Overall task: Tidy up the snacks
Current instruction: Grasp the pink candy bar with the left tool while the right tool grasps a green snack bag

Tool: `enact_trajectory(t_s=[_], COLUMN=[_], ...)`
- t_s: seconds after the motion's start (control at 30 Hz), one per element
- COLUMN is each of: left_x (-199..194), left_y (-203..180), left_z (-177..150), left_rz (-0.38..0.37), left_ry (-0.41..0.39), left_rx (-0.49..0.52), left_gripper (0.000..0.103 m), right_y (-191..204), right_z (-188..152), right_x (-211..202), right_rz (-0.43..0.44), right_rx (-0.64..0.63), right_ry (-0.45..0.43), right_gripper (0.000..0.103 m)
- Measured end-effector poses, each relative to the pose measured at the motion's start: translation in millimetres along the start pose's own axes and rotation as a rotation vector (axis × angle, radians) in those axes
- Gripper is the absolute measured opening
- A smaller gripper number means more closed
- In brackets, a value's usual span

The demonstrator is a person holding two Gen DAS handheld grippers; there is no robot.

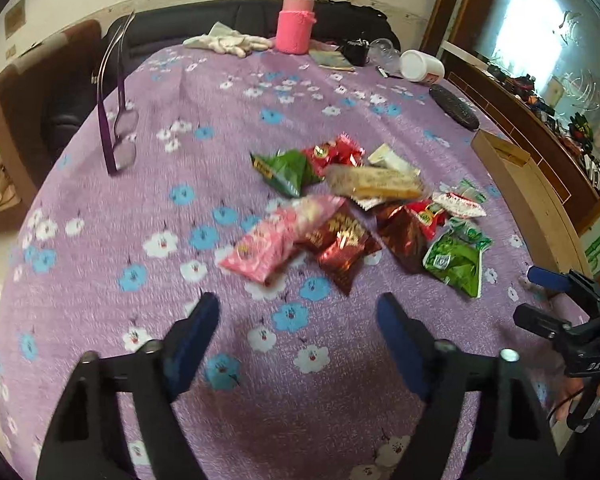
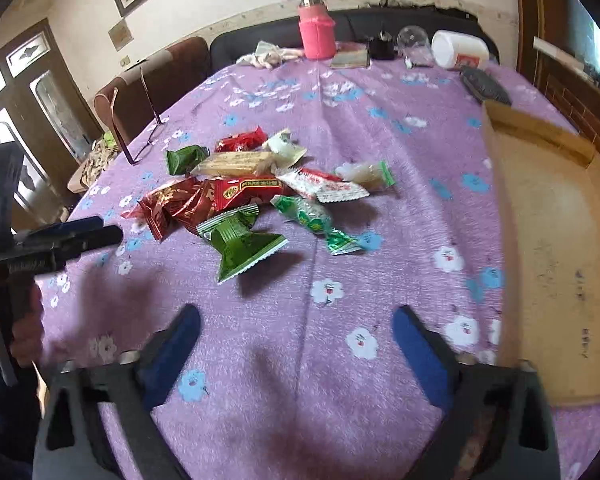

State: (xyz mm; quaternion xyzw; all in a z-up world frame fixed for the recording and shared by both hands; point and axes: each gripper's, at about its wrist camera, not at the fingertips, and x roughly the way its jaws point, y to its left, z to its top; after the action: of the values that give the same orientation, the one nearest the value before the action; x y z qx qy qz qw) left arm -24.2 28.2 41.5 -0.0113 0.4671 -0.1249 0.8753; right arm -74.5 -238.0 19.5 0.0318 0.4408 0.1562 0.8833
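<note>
"das" on the right claw (image 1: 542, 300) body

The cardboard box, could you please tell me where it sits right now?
The cardboard box sits open on the purple tablecloth at the right of both views, right of the snack pile.

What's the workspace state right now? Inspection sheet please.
Surface: table under purple flowered cloth.
Job's things: snack packets heaped mid-table; cardboard box open at the right edge, no snacks seen in it.
Clutter: pink bottle, white jar on its side, glasses, gloves, all along the far and left edges.
Grippers: left gripper and right gripper both open, nothing between the jaws, short of the heap.
Cables: nothing seen.
Surroundings: dark sofa, brown chair, wooden cabinet.
</note>
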Motion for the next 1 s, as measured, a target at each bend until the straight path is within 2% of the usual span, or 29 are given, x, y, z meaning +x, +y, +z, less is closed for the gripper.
enact_trajectory(t_s=[0.03,0.1,0.17,0.23,0.3,0.43,0.57,0.8,0.9,1.0], left_x=[0.0,0.4,4.1,10.1,20.5,42.0,47.7,42.7,45.9,49.2], left_y=[0.3,0.2,-1.9,-0.9,2.3,9.4,7.0,-14.2,-5.9,9.6], left_z=[4.5,12.4,23.6,31.1,38.0,49.3,51.1,36.8,43.0,53.0], left_rz=[0.006,0.019,0.035,0.041,0.017,0.006,-0.071,-0.048,-0.024,-0.082], left_ry=[0.000,-0.009,-0.017,-0.011,0.025,0.054,0.058,0.056,0.047,0.052], left_rx=[0.005,0.027,0.076,0.105,0.119,0.146,0.148,0.221,0.195,0.147], left_gripper=[0.077,0.077,0.077,0.068,0.052,0.052,0.052,0.052,0.052,0.052], right_y=[3.5,9.9,11.4,10.0,6.0,-1.5,2.6,19.6,23.9,25.1], right_z=[-0.7,-2.4,-1.6,-1.4,-2.6,-1.5,-0.3,4.3,12.8,23.3], right_x=[-2.8,-12.8,-17.3,-21.0,-26.2,-31.0,-30.3,-22.0,-15.8,-8.9], right_rz=[-0.010,0.002,0.017,0.043,0.066,0.101,0.128,0.128,0.166,0.181], right_rx=[-0.034,-0.077,-0.083,-0.074,-0.047,-0.013,-0.030,-0.131,-0.153,-0.151], right_ry=[-0.005,-0.064,-0.076,-0.086,-0.101,-0.121,-0.091,-0.044,-0.013,0.011], right_gripper=[0.083,0.083,0.083,0.083,0.083,0.083,0.083,0.083,0.083,0.083])
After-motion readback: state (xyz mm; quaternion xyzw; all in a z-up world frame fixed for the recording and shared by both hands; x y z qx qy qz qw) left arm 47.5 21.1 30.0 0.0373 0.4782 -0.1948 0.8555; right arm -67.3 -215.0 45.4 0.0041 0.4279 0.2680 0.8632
